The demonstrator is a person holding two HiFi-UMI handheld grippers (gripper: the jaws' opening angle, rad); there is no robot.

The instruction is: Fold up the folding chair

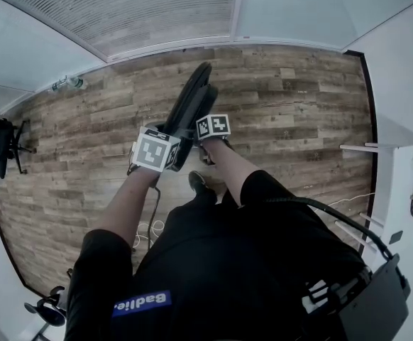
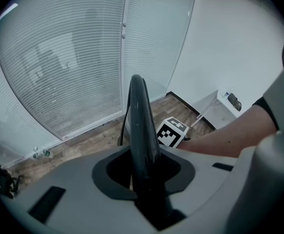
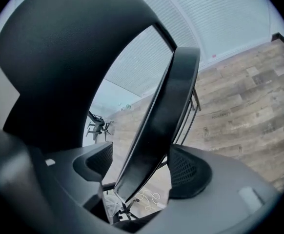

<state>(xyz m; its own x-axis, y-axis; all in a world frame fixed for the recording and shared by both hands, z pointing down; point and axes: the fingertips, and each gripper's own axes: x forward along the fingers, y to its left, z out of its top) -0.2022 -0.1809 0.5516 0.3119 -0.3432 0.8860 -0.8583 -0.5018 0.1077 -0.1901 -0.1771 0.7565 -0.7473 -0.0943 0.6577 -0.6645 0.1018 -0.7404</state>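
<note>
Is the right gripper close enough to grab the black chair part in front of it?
Probably yes. The black chair panel already stands between the open jaws of the right gripper, with a gap left on one side. Nothing blocks it, so closing the jaws should catch it.

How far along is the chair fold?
Mostly done: the chair stands on the wood floor as a narrow, near-flat slab. In hand: the left tool is clamped on the chair's thin edge. The right tool straddles a chair panel, jaws apart, not pressing. Left: the right gripper view shows a gap beside that panel, so probably press it flush, then release.
</note>
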